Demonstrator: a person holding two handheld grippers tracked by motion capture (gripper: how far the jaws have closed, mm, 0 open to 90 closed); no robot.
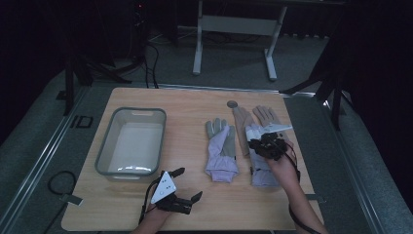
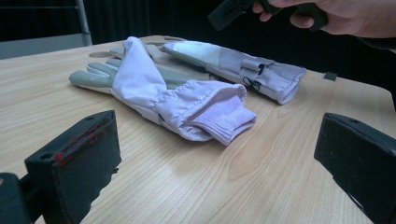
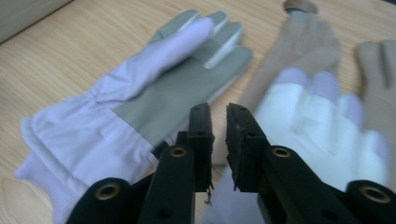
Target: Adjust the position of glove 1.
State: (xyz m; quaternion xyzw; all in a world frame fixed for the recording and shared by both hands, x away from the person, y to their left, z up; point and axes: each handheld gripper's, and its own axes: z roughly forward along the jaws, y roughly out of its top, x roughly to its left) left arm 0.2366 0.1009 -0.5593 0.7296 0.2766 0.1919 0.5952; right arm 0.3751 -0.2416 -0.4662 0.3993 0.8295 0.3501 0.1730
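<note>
gloves (image 1: 221, 151) lie beside the bin (image 1: 130, 141); right gripper (image 3: 218, 119), jaws nearly together, hovers over them; left gripper (image 1: 187, 184) waits spread; next likely a pinch

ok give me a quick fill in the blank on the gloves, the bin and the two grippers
1. The grey bin stands to the ____ of the lavender gloves.
2. The left gripper has its jaws wide ____ above bare wood.
3. The right gripper hovers over the right glove with its jaws nearly ____.
4. The left glove lies flat on the ____ table.

Missing words: left; open; shut; wooden
</note>
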